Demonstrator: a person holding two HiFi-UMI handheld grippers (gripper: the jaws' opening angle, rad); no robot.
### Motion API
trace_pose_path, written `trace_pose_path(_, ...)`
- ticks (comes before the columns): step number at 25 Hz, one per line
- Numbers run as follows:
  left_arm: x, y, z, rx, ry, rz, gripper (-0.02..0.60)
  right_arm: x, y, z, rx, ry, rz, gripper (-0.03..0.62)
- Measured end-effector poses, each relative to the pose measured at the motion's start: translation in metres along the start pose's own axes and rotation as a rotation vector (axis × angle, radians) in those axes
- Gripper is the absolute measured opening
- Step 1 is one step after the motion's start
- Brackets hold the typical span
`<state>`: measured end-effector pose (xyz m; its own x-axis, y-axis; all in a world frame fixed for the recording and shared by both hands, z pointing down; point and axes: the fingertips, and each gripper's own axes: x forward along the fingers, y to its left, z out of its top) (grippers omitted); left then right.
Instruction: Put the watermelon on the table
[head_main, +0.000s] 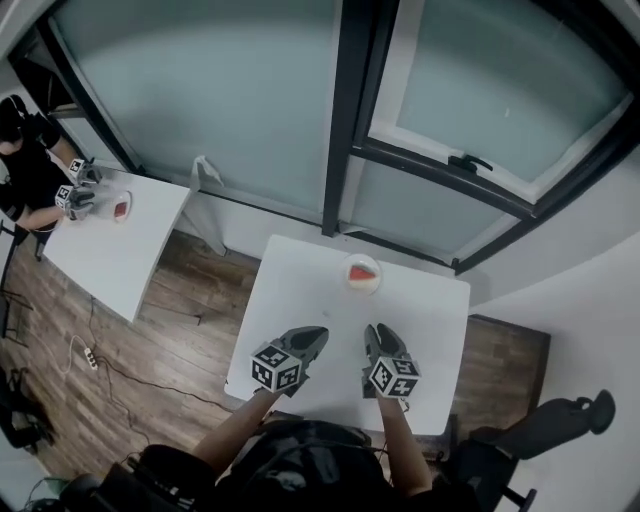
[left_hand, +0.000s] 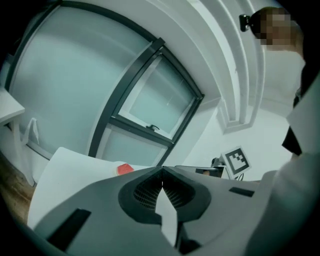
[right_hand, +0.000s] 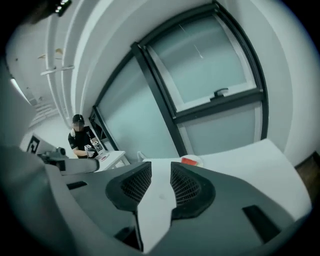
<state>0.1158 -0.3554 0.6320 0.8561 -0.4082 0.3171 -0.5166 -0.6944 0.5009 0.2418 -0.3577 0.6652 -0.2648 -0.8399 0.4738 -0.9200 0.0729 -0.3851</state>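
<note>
A red watermelon slice (head_main: 362, 272) lies on a small white plate (head_main: 362, 286) near the far edge of the white table (head_main: 300, 290). Both grippers hover over the table's near half, pointing toward the plate and well short of it. My left gripper (head_main: 318, 335) has its tips together with nothing between them (left_hand: 162, 170). The watermelon (left_hand: 125, 169) shows just left of those tips. My right gripper (head_main: 378, 333) has a narrow gap between its jaws (right_hand: 161, 167) and holds nothing. The slice (right_hand: 189, 161) lies beyond them.
A second white table (head_main: 110, 250) stands at the left, where another person (head_main: 30, 165) works with grippers over a plate. A glass wall with dark frames (head_main: 345, 110) runs behind the tables. A wooden floor with a power strip (head_main: 88, 356) and a dark chair (head_main: 550, 425) at right.
</note>
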Motion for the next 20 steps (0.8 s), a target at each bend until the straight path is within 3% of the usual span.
trace_pose_path(5,-0.022,-0.053,0.013,0.156,-0.028,-0.017,0.006,-0.090,0.042,0.026,-0.116,-0.134,-0.018,0.098)
trace_pose_path(10,-0.039,-0.099,0.026,0.316,-0.073,-0.038,0.006,-0.143,0.070,0.045,-0.217,-0.236,-0.059,0.067)
trace_pose_path(20,-0.063,-0.130,0.028,0.336,-0.131,-0.051,0.006,-0.170,0.080,0.036,-0.218,-0.238,-0.056,0.035)
